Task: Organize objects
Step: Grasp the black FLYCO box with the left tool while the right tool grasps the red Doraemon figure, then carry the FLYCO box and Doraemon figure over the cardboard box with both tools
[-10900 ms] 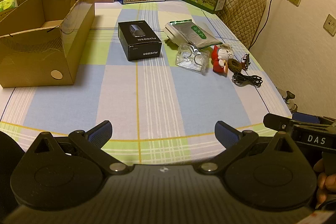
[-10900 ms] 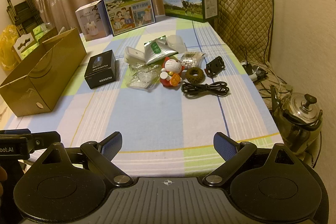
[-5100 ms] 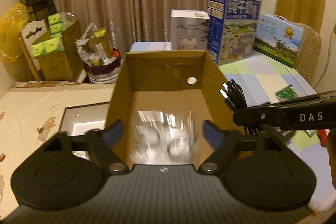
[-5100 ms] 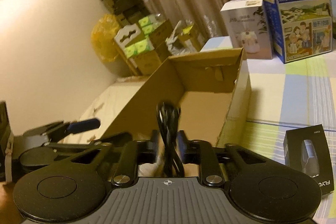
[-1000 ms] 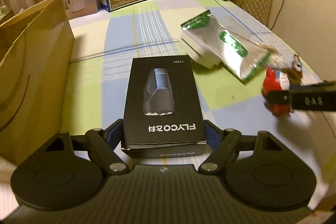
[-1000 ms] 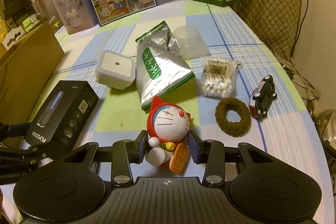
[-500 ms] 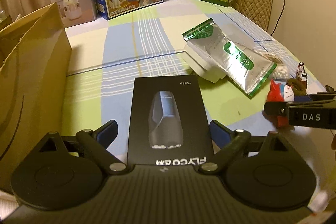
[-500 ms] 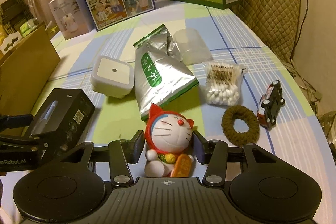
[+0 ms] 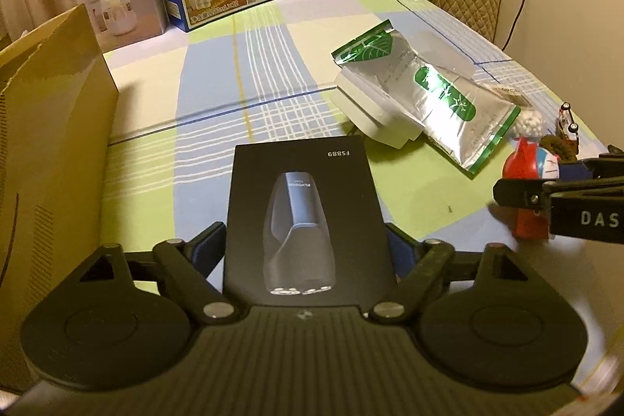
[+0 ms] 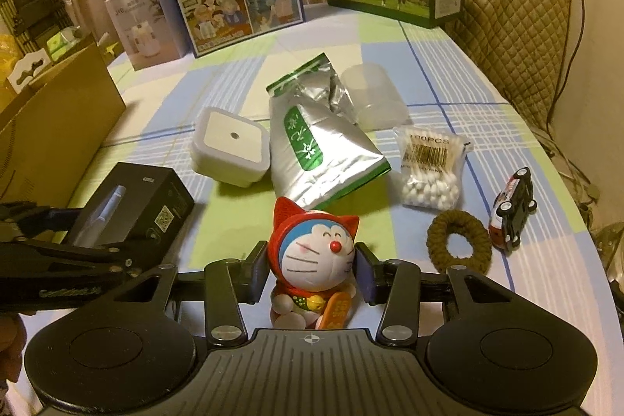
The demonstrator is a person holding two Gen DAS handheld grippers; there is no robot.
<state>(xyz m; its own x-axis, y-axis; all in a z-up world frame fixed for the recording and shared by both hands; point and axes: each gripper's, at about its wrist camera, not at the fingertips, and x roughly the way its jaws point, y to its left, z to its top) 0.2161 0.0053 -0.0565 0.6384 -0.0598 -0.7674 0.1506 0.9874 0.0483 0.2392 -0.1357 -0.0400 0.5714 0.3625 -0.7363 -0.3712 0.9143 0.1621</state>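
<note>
Left gripper (image 9: pixel 306 252) clamps black rectangular shaver box (image 9: pixel 306 217), just right of open brown cardboard carton (image 9: pixel 46 127). Right gripper (image 10: pixel 312 273) pinches red-hooded blue cat figurine (image 10: pixel 314 256), further right. Neither in carton yet. Left outside carton: silver-green foil pouch (image 10: pixel 312 151), white square container (image 10: pixel 230 147), cotton-swab bag (image 10: pixel 431 170), brown hair tie (image 10: pixel 458 246), toy car (image 10: pixel 513 209).

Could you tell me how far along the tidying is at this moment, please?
Partly through. In hand: the left gripper is closed on the black shaver box, the right gripper on the Doraemon figure. Left on the table: white square box, tea pouch, cotton swabs, hair tie, toy car. The cardboard box's contents are hidden.
</note>
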